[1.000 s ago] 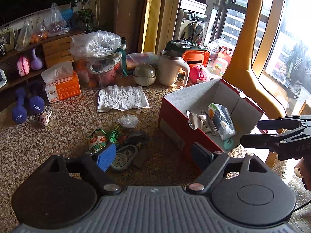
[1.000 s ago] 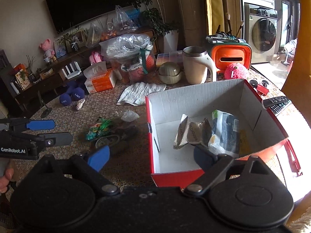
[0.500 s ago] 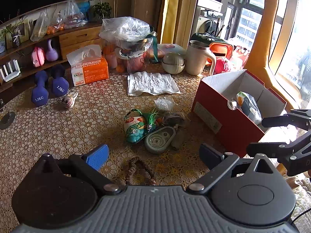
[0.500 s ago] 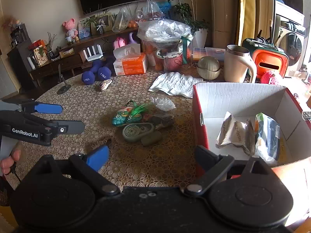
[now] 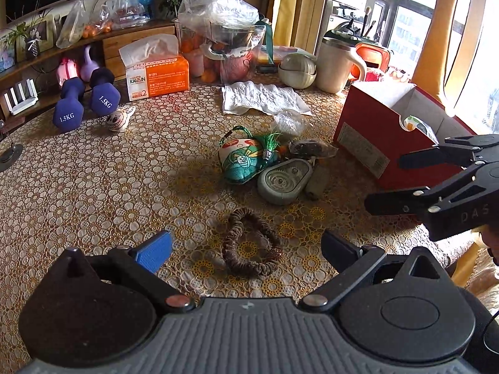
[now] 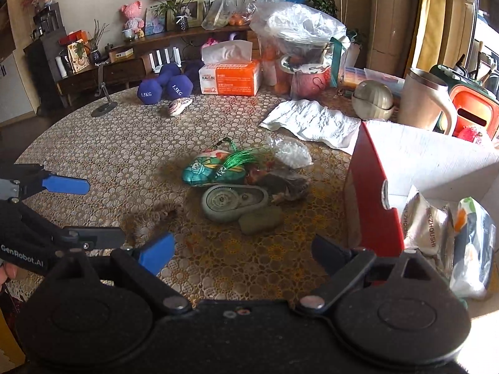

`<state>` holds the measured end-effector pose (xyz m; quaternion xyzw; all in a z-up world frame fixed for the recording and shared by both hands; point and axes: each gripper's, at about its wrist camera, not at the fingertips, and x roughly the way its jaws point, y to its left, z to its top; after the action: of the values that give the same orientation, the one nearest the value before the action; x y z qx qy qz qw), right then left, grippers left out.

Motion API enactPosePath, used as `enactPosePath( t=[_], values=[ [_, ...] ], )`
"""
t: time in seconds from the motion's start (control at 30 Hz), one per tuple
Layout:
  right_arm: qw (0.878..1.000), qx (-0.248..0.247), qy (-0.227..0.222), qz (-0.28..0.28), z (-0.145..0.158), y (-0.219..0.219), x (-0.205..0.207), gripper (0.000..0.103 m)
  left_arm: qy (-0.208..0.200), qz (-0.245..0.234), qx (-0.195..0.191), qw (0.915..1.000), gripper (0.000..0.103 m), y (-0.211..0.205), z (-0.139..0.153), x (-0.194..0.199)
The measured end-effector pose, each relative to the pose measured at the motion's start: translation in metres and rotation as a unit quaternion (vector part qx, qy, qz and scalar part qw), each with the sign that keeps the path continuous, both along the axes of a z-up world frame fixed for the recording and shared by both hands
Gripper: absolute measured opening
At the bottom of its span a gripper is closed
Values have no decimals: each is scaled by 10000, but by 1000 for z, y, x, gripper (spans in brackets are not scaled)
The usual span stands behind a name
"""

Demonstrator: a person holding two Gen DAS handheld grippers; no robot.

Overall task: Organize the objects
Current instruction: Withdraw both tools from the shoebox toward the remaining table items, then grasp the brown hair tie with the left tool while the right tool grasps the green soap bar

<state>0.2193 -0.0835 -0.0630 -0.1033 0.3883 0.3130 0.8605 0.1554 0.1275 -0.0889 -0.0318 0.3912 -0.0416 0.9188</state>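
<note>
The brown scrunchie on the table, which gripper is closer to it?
Left. The left gripper hangs open right over the brown scrunchie, which lies between its jaws. The right gripper is off to the scrunchie's right, near the red box.

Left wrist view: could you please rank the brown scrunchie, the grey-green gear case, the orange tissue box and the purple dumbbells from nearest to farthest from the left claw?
1. Brown scrunchie, just ahead of the left claw.
2. Grey-green gear case, mid-table, right of centre.
3. Orange tissue box and purple dumbbells, far left: too close to call.

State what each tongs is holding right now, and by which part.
Nothing is held. The left tongs are open above the brown scrunchie, not touching it; the right tongs are open and empty.
</note>
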Motion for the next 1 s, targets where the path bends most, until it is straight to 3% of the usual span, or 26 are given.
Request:
enactPosePath(
  t=[0.43,0.9,1.0],
  values=[
    [9991,-332,259,-83,-42,27,39,81,356,-282,117,9989,102,-12,-37,19],
    [9989,-330,331,-97,-60,37,60,75,256,-300,280,9988,101,-19,-53,32],
    [9989,-248,369,-135,-62,35,63,73,235,-326,304,9987,93,-22,-54,34]
  ],
)
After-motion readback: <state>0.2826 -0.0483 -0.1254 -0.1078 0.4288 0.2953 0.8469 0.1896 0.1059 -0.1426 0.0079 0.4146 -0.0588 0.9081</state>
